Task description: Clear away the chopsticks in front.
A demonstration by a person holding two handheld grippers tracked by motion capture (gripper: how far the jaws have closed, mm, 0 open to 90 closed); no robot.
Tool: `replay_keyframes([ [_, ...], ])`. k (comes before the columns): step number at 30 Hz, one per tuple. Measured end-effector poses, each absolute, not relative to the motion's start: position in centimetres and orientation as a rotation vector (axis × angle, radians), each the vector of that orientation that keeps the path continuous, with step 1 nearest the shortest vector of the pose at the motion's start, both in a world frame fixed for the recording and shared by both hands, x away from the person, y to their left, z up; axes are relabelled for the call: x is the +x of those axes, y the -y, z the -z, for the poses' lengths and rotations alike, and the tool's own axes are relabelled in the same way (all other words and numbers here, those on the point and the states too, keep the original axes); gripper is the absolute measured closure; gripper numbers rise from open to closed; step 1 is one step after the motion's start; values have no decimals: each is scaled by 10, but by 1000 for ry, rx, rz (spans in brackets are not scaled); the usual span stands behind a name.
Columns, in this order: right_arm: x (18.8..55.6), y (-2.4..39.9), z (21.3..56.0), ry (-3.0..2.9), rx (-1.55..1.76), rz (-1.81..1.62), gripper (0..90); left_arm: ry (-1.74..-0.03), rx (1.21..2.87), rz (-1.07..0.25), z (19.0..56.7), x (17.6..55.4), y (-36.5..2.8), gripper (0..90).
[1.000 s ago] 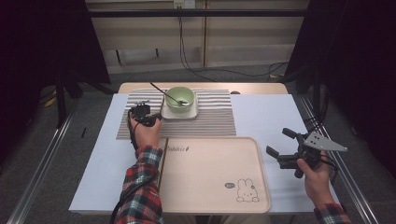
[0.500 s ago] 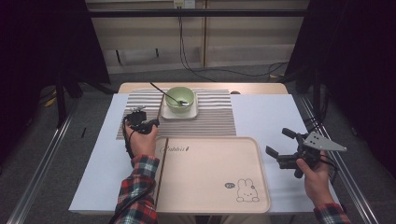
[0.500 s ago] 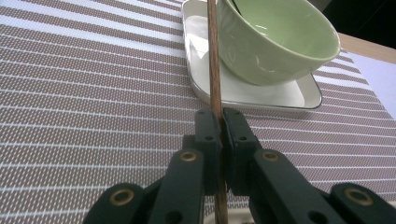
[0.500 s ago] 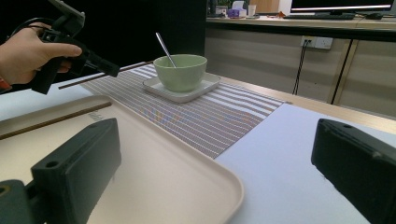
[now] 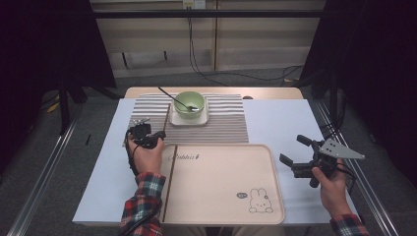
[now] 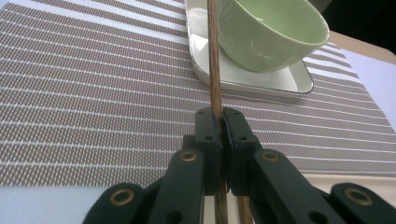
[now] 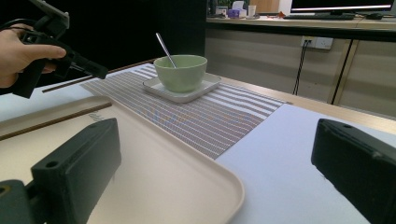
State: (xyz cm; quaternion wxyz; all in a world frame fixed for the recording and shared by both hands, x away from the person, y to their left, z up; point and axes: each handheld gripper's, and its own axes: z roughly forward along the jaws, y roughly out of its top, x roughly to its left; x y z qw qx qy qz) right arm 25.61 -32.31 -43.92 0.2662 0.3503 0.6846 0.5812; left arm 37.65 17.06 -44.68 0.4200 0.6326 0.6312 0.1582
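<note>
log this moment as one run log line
left gripper: shut on chopstick | chopstick: over striped placemat, beside bowl | right gripper: open, off tray

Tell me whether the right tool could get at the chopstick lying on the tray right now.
Probably yes. The right tool is open at the tray's right edge, and the chopstick lies along its left side, with bare tray between. It would be a long reach, though.

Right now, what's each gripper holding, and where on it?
The left gripper is shut on a brown chopstick, clamped partway along its shaft. The right gripper is open and holds nothing.
</note>
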Motion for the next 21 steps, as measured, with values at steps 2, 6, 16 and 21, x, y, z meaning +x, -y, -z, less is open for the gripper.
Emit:
replay_keyframes([
  [2, 256, 323, 439, -1842, 945, -1572, 10, -1582, 1583, -391, 447, 373, -171, 859],
  [6, 256, 322, 439, -1845, 950, -1572, 10, -1578, 1575, -391, 449, 365, -172, 859],
  [16, 256, 322, 439, -1845, 948, -1576, 10, -1580, 1536, -366, 452, 348, -174, 859],
  [21, 256, 322, 439, -1846, 947, -1579, 10, -1577, 1539, -364, 452, 339, -175, 859],
])
